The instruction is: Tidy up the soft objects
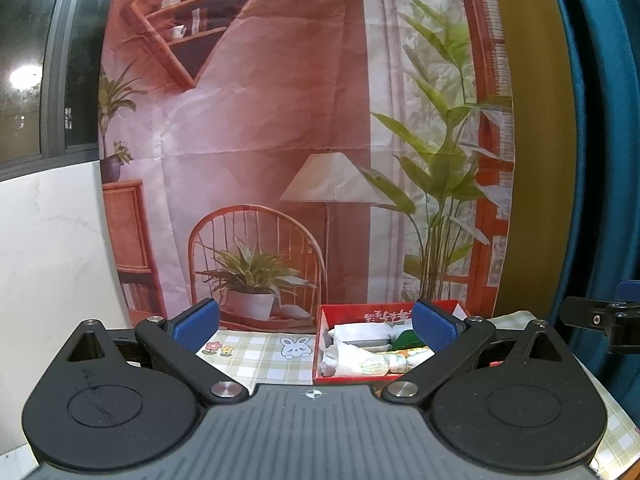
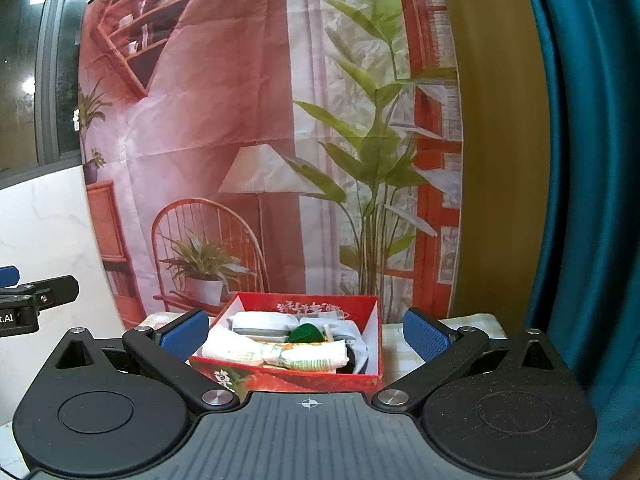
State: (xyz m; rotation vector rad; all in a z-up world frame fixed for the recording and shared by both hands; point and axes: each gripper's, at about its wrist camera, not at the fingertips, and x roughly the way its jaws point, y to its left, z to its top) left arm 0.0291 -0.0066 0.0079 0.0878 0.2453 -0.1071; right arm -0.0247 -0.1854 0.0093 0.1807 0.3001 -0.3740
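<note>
A red cardboard box (image 1: pixel 352 314) (image 2: pixel 280 378) stands on the checked tablecloth. It holds several soft things: white folded cloths (image 2: pixel 264 322), a patterned white bundle (image 2: pixel 304 354) (image 1: pixel 372 364) and a green piece (image 2: pixel 306 334). My left gripper (image 1: pixel 316 326) is open and empty, held back from the box, with the box in front of its right finger. My right gripper (image 2: pixel 306 334) is open and empty, facing the box, which sits between its blue pads (image 2: pixel 426 338). The right gripper's tip shows at the right edge of the left wrist view (image 1: pixel 600 318).
The checked tablecloth (image 1: pixel 260 356) has a bunny and flower print. A printed room backdrop (image 1: pixel 280 140) hangs behind the table. A teal curtain (image 2: pixel 580 160) hangs at the right, and a white wall (image 1: pixel 48 260) and a window are at the left.
</note>
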